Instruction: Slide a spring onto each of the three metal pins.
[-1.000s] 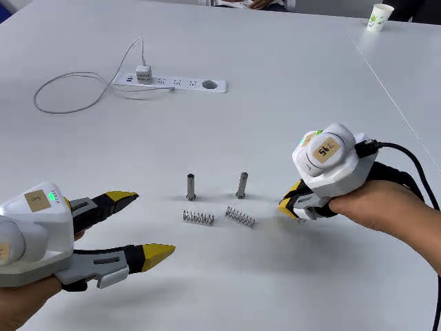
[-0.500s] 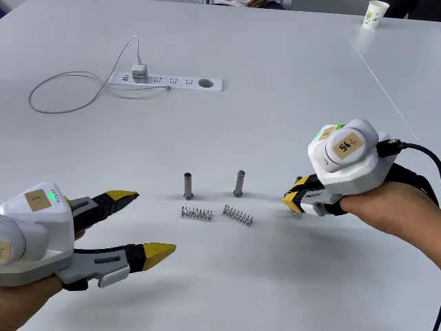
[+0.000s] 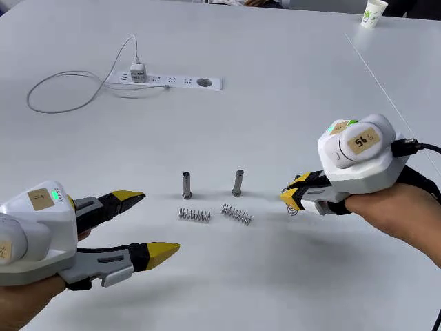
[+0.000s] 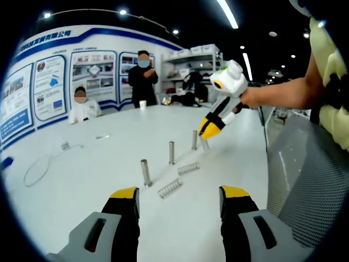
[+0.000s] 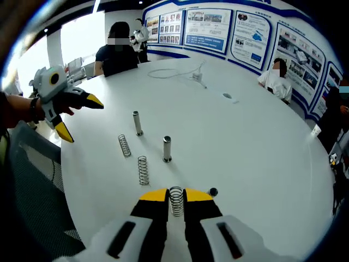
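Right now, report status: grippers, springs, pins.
Left gripper open, empty. Right gripper shut on one spring. Two loose springs lying flat; three pins upright, bare. Nothing blocking.

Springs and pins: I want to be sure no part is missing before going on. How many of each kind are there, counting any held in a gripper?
Metal pins: 3, all upright.
Springs: 3, two lying on the table, one held in the right gripper.
Total: 6.
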